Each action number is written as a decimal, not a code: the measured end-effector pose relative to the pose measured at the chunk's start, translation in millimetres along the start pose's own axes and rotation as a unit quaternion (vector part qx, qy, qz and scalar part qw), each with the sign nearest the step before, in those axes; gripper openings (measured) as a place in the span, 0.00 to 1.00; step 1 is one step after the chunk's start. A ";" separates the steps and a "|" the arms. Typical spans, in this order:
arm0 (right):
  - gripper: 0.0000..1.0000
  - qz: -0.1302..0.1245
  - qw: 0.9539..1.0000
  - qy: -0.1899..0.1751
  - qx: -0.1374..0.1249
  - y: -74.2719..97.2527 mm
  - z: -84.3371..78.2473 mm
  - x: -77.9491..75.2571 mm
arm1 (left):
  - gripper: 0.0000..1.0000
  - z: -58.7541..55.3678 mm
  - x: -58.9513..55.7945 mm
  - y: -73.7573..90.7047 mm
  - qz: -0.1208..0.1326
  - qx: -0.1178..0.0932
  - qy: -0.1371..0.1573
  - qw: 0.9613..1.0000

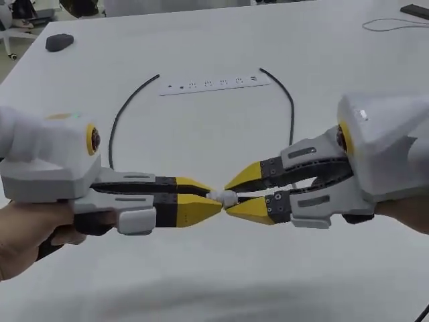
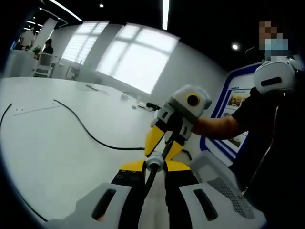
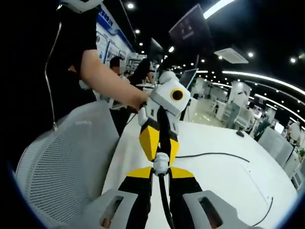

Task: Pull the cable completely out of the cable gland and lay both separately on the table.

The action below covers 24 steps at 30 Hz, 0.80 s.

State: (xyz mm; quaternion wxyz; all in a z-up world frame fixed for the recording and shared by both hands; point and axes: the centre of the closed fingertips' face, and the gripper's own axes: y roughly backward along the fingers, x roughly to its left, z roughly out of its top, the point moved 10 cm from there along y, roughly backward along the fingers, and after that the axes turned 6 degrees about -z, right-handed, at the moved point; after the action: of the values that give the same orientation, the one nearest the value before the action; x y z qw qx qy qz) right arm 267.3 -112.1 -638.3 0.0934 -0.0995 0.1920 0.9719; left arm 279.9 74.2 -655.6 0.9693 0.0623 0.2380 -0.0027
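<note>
Big white table point(image 1: 201, 282), matte, runs well back. Left gripper view: large bright windows point(image 2: 126, 59) in a pale wall point(image 2: 188, 71), dark ceiling with a strip light point(image 2: 165, 12), blue display board point(image 2: 228, 112) off to the right. Right gripper view: grey mesh chair point(image 3: 62, 157) just beside the table, black ceiling with long light bars point(image 3: 259, 75) and small spots, dark hanging screen point(image 3: 190, 31).

The cable point(image 1: 293, 114) looks matt black, the cable gland point(image 1: 225, 197) smooth white plastic.

The cable gland point(image 1: 224, 197) sits between the opposing fingers point(image 1: 194, 209); the cable point(image 1: 293, 117) and power strip point(image 1: 214, 84) lie beyond on the bench point(image 1: 214, 282).
</note>
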 end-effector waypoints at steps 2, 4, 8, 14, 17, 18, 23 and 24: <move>0.08 0.011 0.999 -0.045 0.010 -0.2 -2.4 -0.1 | 0.15 -1.3 -1.4 -0.7 -0.002 0.008 -0.014 1.000; 0.08 0.011 0.999 -0.051 0.010 -1.1 -2.2 -1.4 | 0.15 -1.8 -1.4 -1.0 -0.001 0.010 -0.026 1.000; 0.08 0.015 0.996 -0.085 0.030 -0.2 -6.4 -2.1 | 0.15 -3.0 -1.4 -1.1 -0.001 0.015 -0.036 0.999; 0.02 0.009 0.995 -0.091 0.038 5.0 -9.9 -2.9 | 0.15 -3.5 -1.0 0.7 0.001 0.017 -0.043 0.999; 0.02 0.009 0.995 -0.096 0.035 4.5 -8.8 -2.0 | 0.15 -2.9 -0.7 0.5 0.002 0.015 -0.050 0.999; 0.01 0.009 0.995 -0.095 0.036 4.1 -8.6 -1.7 | 0.15 -3.0 -0.6 0.3 0.002 0.017 -0.053 0.998; 0.00 0.016 0.995 -0.090 0.040 1.7 -7.5 1.0 | 0.15 -4.1 -0.9 -0.9 0.001 0.022 -0.056 0.998; 0.00 0.020 0.995 -0.091 0.040 1.9 -7.9 2.2 | 0.15 -4.4 -1.4 -1.0 0.000 0.023 -0.056 0.998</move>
State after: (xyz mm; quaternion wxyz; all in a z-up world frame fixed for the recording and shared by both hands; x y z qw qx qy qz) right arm 266.1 -116.7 -645.3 0.0950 -0.0026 0.2238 0.9700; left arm 276.7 73.8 -659.0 0.9794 0.0844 0.1831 -0.0117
